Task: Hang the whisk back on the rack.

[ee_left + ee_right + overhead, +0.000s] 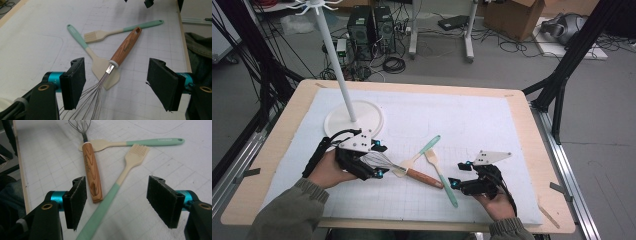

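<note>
- The left gripper [116, 83] has its jaws apart around the wires of the whisk [110, 67], not pressing.
- The right gripper [116, 203] is open over the brush [120, 180] handle.
- White gridded mat [492, 125] covers the table; cables lie on the grey floor [512, 60].

Olive-green sleeves [287, 212]; each black hand-held gripper [379, 159] bears teal collars and a grey three-cornered plate.

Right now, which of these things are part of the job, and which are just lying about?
In the job:
- whisk, its wires between the open left hand-held gripper
- silicone spatula under the whisk
- basting brush, handle between the open right hand-held gripper

Lying about:
- white stand with pole
- computer towers
- cardboard box
</note>
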Demonstrator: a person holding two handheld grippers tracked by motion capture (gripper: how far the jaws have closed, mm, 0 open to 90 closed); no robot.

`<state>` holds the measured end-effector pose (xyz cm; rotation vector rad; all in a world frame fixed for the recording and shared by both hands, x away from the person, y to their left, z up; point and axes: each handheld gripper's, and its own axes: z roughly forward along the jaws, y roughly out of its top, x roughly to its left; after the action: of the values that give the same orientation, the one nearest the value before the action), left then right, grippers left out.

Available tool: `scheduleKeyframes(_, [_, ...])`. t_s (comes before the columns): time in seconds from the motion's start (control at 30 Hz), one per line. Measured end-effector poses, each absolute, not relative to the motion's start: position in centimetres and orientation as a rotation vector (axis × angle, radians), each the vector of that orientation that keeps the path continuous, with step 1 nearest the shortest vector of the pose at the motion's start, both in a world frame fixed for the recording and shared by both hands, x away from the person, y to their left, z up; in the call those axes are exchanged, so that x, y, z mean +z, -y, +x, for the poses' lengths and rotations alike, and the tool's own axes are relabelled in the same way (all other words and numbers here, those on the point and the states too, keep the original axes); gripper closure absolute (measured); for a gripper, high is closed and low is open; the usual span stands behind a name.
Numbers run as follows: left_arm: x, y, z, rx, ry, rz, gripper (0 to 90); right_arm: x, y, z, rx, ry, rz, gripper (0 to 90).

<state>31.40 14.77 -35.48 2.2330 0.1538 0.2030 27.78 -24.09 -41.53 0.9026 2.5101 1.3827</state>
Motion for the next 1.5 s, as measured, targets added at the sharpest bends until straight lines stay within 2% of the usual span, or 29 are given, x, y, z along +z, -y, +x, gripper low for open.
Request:
scheduleKeyframes(0.37, [-35.6, -14.5, 31.5, 0.192, -0.151, 2.234, 31.8, -41.6, 23.0, 27.9, 1.375, -2.566, 0.842, 30.4])
scheduleKeyframes(0.87, [-35.4, -14.8, 31.5, 0.186, -0.152, 2.231, 31.8, -42.0, 20.8, 28.9, 1.322, -2.646, 0.766, 36.4])
scheduleKeyframes(1.5, [-37.1, -11.6, 32.8, 0.122, -0.117, 2.300, 38.0, -41.5, 22.0, 28.7, 1.351, -2.617, 0.772, 35.6])
